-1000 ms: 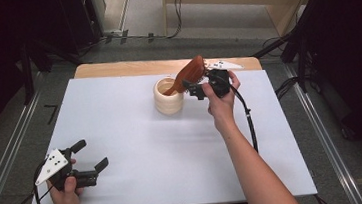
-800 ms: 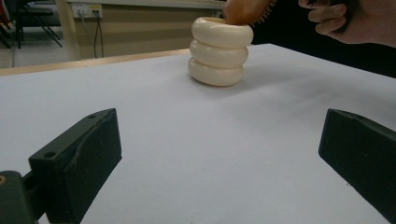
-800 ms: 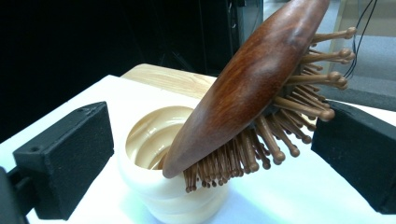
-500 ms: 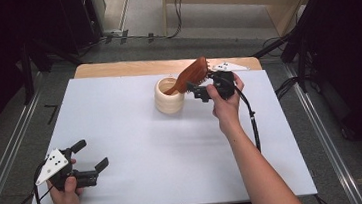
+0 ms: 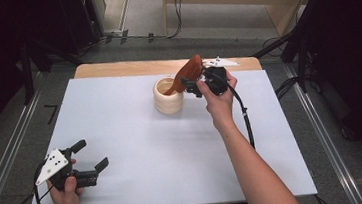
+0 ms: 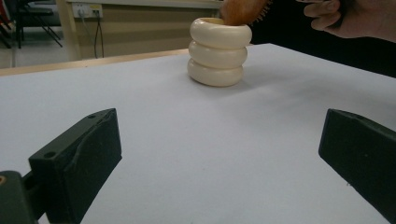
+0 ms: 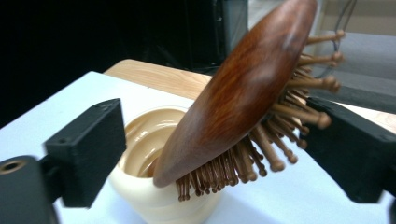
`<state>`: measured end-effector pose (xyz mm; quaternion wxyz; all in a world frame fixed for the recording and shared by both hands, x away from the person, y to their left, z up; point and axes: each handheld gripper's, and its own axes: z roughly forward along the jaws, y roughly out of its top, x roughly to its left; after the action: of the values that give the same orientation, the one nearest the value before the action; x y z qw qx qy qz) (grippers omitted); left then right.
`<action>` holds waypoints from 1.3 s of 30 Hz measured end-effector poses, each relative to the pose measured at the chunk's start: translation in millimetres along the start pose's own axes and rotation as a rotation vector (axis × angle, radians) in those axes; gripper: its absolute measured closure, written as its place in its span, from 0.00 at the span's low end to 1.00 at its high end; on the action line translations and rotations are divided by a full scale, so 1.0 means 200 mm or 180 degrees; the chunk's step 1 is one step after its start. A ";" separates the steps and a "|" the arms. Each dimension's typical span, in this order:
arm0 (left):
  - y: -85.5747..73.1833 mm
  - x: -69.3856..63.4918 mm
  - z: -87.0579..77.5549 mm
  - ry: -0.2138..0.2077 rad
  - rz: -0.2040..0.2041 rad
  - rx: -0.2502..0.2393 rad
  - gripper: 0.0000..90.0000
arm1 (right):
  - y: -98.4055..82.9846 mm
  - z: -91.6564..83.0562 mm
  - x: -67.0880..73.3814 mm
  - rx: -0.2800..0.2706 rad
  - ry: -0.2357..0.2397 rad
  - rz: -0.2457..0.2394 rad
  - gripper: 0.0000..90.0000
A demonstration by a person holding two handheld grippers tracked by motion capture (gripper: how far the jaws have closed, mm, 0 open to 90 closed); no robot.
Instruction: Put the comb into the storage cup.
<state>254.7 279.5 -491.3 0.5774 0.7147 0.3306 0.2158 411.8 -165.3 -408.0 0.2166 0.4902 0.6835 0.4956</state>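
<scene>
Brush: my right tool (image 5: pixel 193 84) has the wooden hairbrush (image 5: pixel 185 75) between its 2 jaws at the far middle of the worktop (image 5: pixel 137 141). The brush is tilted, handle end down inside the cream holder (image 5: pixel 168 96), head raised toward the far right.

Brush, close up: in the right gripper view the hairbrush (image 7: pixel 243 93) shows its dark polished back toward the left jaw and its wooden pins toward the right jaw. Pin tips touch or nearly touch the right jaw. A clear gap stands between the brush back and the left jaw.

Right tool: jaws have just been closing in on the brush head; not clamped, since only the pin side is near a pad. My right hand (image 5: pixel 217 96) grips the tool body just right of the holder.

Holder: cream, 3 stacked rounded rings, upright on the white worktop; in the left gripper view the holder (image 6: pixel 217 51) stands well ahead of the jaws, with the brush (image 6: pixel 240 11) leaning in at its rim.

Left tool: my left tool (image 5: pixel 90 157) sits at the near left corner of the worktop, jaws wide apart, nothing between them, well apart from the holder. Left hand (image 5: pixel 66 193) holds it low over the surface.
</scene>
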 end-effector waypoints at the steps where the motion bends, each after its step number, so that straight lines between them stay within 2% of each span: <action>1: 0.00 0.00 0.00 -0.0001 -0.0004 -0.0004 0.00 | 0.00 0.01 0.00 0.0012 -0.0074 0.0016 0.17; 2: 0.00 0.00 0.00 -0.0005 -0.0002 -0.0005 0.00 | 0.00 0.01 0.01 0.0011 -0.0119 0.0027 0.21; 3: 0.00 0.00 0.00 -0.0006 0.0000 -0.0004 0.00 | 0.00 0.02 0.01 0.0015 -0.0192 0.0041 0.31; 4: 0.00 0.00 0.00 -0.0008 -0.0002 -0.0002 0.00 | 0.00 0.02 0.01 -0.0003 -0.0226 0.0044 0.35; 7: 0.00 0.00 0.00 -0.0008 -0.0001 -0.0002 0.00 | 0.01 0.01 -0.01 -0.0076 -0.0013 0.0179 0.46; 11: 0.00 0.00 0.00 -0.0007 0.0002 -0.0001 0.00 | 0.02 0.00 -0.04 -0.0186 0.0358 0.0406 0.55; 15: 0.00 0.00 0.00 -0.0006 0.0001 0.0000 0.00 | 0.02 0.01 -0.02 -0.0261 0.0467 0.0407 0.60; 17: 0.00 0.00 0.00 -0.0006 0.0001 0.0000 0.00 | 0.02 0.01 0.00 -0.0315 0.0491 0.0278 0.62; 19: 0.00 0.00 0.00 -0.0010 -0.0005 -0.0008 0.00 | 0.03 0.00 0.04 -0.0402 0.0399 0.0104 0.64; 21: 0.00 0.00 0.00 -0.0011 -0.0006 -0.0009 0.00 | 0.04 -0.02 0.07 -0.0456 0.0288 0.0019 0.64; 22: 0.00 0.00 0.00 -0.0009 -0.0003 -0.0007 0.00 | 0.05 -0.02 0.07 -0.0466 0.0287 0.0015 0.64; 25: 0.00 0.00 0.00 -0.0009 0.0001 -0.0002 0.00 | 0.04 0.00 0.04 -0.0404 0.0421 0.0209 0.64; 27: 0.00 0.00 0.00 -0.0010 0.0001 -0.0002 0.00 | 0.02 0.02 0.02 -0.0363 0.0466 0.0363 0.64; 29: 0.00 0.00 0.00 -0.0004 0.0001 0.0003 0.00 | 0.01 0.03 0.00 -0.0374 0.0492 0.0445 0.63; 32: 0.00 0.00 0.00 -0.0003 0.0007 0.0003 0.00 | 0.00 0.04 -0.01 -0.0358 0.0451 0.0512 0.58; 34: 0.00 0.00 0.00 0.0000 0.0011 0.0006 0.00 | 0.00 0.03 -0.01 -0.0326 0.0383 0.0508 0.55; 39: 0.00 0.00 0.00 -0.0006 0.0013 0.0006 0.00 | 0.00 0.02 -0.04 -0.0234 0.0333 0.0526 0.47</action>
<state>254.8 278.9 -491.3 0.5766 0.7161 0.3288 0.2160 418.5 -170.4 -412.3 0.1568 0.5101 0.6325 0.5613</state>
